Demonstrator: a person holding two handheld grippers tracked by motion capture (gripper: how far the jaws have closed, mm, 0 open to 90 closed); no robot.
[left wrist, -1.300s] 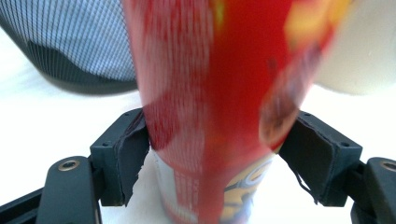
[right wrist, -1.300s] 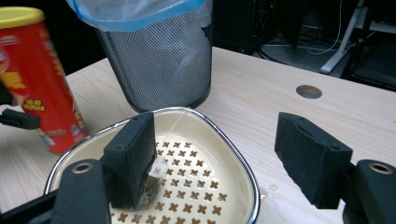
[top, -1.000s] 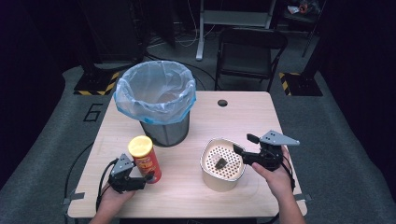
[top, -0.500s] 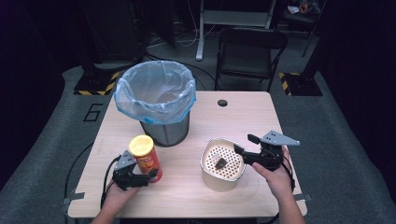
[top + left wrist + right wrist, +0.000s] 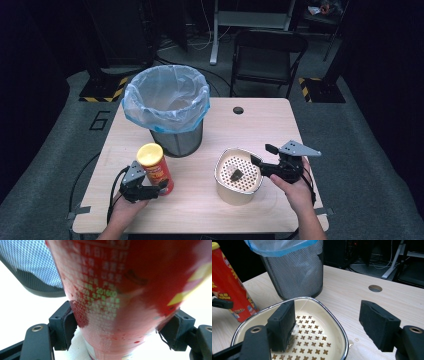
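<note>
Two forearms come in from the bottom of the high view. The left hand (image 5: 121,212) holds the left tool (image 5: 152,189) low and level, pointing to the right. Its two black jaws press on both sides of what sits between them, so this tool is gripping. The right hand (image 5: 295,192) holds the right tool (image 5: 259,161) level too, pointing to the left. Its jaws stand wide apart and do not squeeze anything. A cable trails from each tool.
</note>
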